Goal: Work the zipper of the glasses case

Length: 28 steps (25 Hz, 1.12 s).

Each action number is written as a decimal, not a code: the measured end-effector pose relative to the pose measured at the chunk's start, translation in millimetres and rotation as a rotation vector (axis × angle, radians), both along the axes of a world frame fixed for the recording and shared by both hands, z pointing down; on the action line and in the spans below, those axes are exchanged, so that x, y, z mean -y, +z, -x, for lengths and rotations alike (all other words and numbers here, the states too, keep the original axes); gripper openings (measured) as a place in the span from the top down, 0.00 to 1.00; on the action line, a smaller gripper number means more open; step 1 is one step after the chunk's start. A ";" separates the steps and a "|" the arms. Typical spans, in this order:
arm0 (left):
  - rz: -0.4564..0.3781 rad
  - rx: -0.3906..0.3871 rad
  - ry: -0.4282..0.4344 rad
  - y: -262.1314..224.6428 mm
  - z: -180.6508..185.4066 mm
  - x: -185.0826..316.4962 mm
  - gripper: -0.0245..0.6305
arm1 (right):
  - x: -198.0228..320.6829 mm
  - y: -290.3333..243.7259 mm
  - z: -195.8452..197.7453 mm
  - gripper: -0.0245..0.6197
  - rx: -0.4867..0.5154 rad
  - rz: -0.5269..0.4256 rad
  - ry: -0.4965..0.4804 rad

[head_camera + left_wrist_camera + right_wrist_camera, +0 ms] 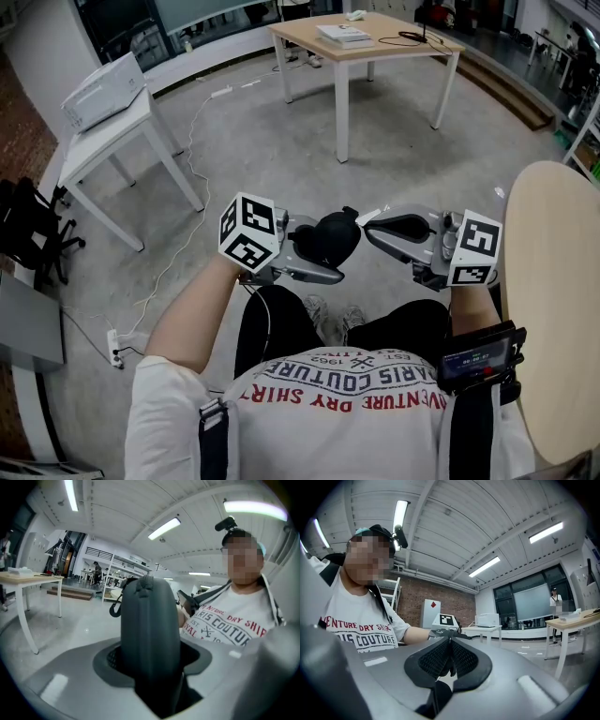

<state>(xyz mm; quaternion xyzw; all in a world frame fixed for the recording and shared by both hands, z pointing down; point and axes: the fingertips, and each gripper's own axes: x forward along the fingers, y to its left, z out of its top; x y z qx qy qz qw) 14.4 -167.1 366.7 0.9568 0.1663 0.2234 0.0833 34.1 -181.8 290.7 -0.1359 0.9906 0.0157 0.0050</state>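
Our left claw clamps the dark glasses case, while our right claw, nearly closed, pinches its zipper pull.

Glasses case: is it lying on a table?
No, the left gripper clamps the glasses case up in the air, with only the floor below it.
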 end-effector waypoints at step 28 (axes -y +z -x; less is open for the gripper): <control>0.424 -0.079 0.121 -13.3 -3.6 -34.7 0.58 | -7.1 -4.1 6.4 0.96 -0.191 -0.173 0.012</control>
